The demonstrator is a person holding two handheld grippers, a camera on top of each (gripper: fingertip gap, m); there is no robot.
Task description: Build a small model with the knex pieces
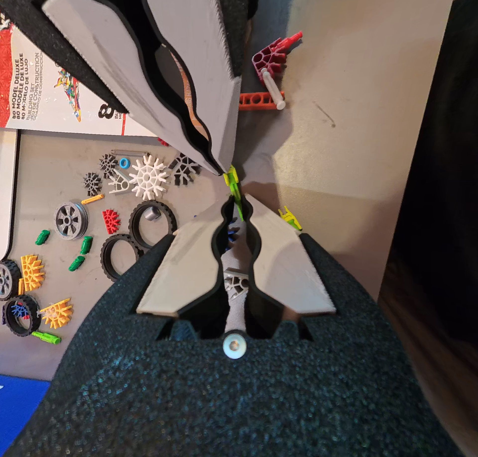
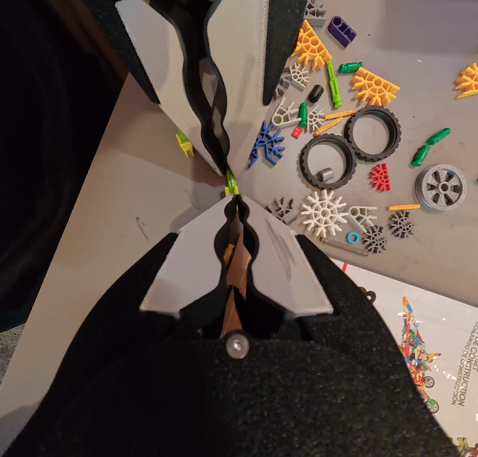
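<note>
Here, left tool [image 1: 236, 198] and right tool [image 2: 236, 198] both clamped on a half-hidden lime rod [image 1: 232, 183].

blue connector [image 1: 232, 233] — mostly behind fingers | booklet [image 2: 426, 354] — edge-cropped

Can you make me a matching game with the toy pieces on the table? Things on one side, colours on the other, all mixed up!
Things:
1. Big snowflake connector
2. Little ring
3. Half-circle connector beside the spoked wheel hub
4. Short rod pinched between the two tools

Colours:
A. Red
B. Lime green
C. White
D. Light blue

Pairs: 1-C, 2-D, 3-A, 4-B

The left tool and the right tool each grip one end of that rod.
</note>
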